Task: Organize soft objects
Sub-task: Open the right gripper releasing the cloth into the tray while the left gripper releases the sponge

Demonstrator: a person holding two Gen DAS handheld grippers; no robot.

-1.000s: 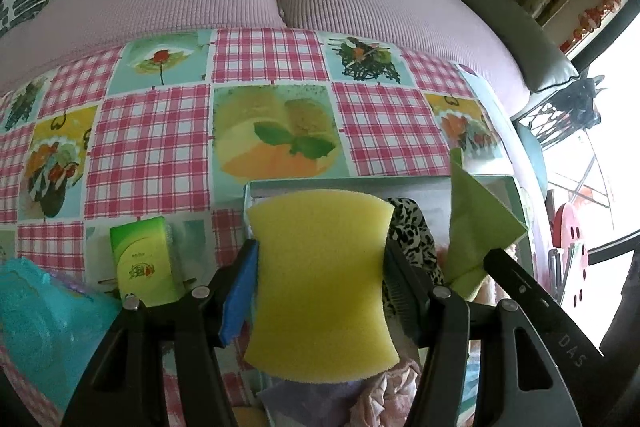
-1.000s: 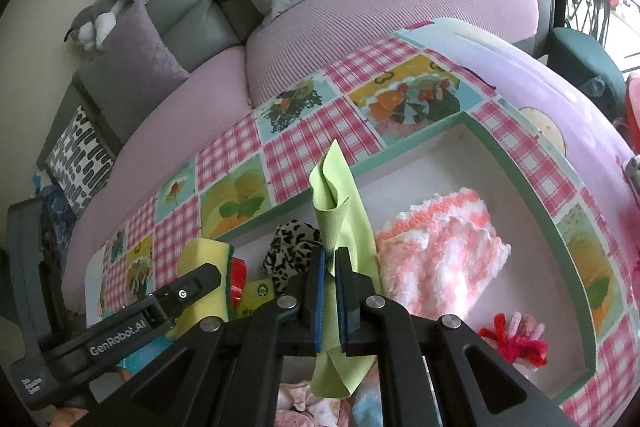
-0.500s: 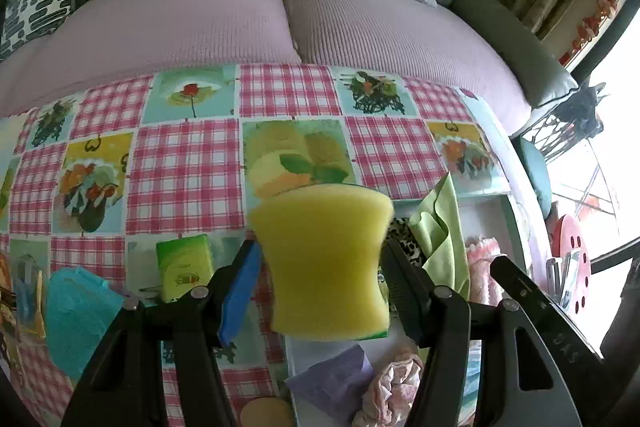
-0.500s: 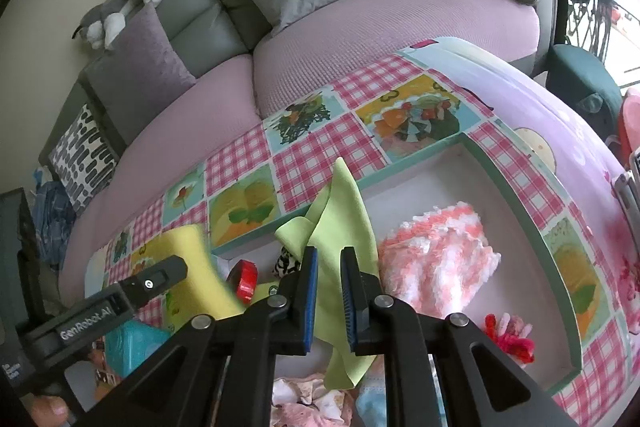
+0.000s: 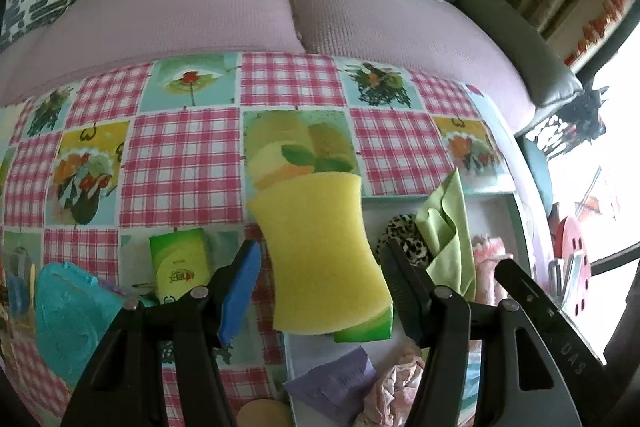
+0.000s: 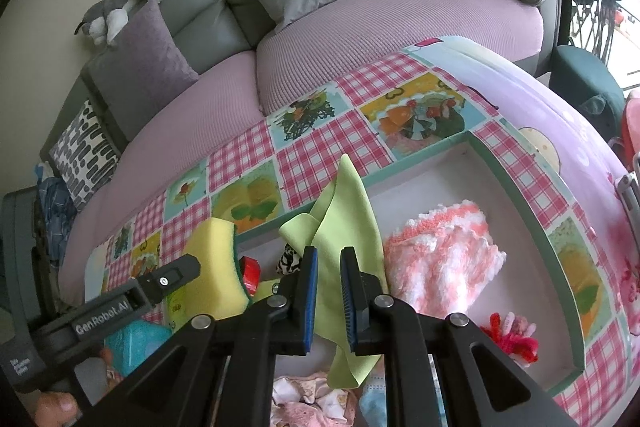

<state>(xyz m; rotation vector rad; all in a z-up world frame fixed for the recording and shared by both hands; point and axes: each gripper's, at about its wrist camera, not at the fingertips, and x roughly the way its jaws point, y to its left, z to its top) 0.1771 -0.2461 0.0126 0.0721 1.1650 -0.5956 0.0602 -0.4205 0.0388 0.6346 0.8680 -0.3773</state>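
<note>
- Left hand-held gripper [image 5: 320, 267]: pinching a yellow sponge [image 5: 320, 251] between its pads, above the near-left corner of the tray [image 6: 516, 183] on the counter [image 5: 180, 155].
- Right hand-held gripper [image 6: 329, 301]: spread a little, pads just off the green cloth [image 6: 344, 227] hanging between them over the tray.
- Inside the tray: pink knitted cloth [image 6: 440, 259], leopard-print scrunchie [image 5: 404, 239].
</note>
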